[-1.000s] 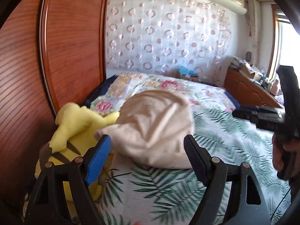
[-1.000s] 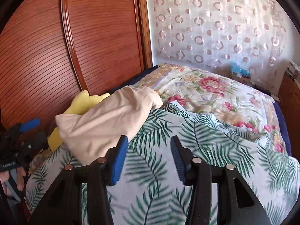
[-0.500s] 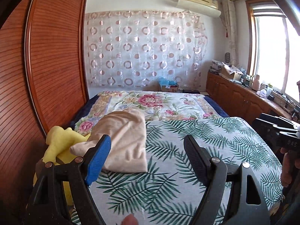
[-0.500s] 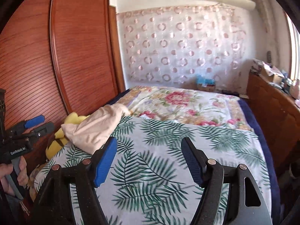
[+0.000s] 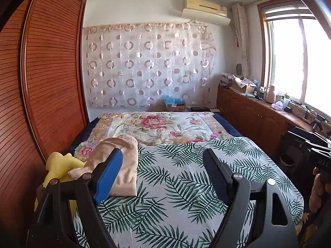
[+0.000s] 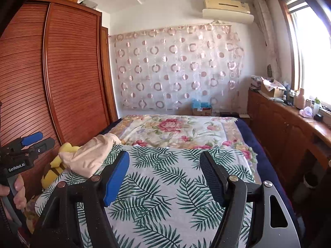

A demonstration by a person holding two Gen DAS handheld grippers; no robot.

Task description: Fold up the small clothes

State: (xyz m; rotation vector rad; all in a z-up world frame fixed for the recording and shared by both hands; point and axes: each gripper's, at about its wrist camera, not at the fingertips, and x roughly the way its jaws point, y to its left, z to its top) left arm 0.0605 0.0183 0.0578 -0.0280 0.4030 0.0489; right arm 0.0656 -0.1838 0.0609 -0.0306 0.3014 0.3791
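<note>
A folded beige garment (image 5: 126,165) lies at the left edge of the palm-leaf sheet (image 5: 186,186), resting partly on a yellow plush toy (image 5: 60,165). It also shows in the right wrist view (image 6: 89,157). My left gripper (image 5: 162,175) is open and empty, held above the sheet, back from the garment. My right gripper (image 6: 164,175) is open and empty over the middle of the sheet (image 6: 165,186). The left gripper also shows at the left edge of the right wrist view (image 6: 20,150).
A wooden wardrobe (image 5: 41,82) stands close along the bed's left side. A floral quilt (image 5: 157,126) covers the far half of the bed. A wooden counter (image 5: 258,111) with clutter runs under the window on the right.
Both grippers have pulled back and up from the beige garment. The right gripper's jaws have opened wider. The garment stays on the bed's left edge.
</note>
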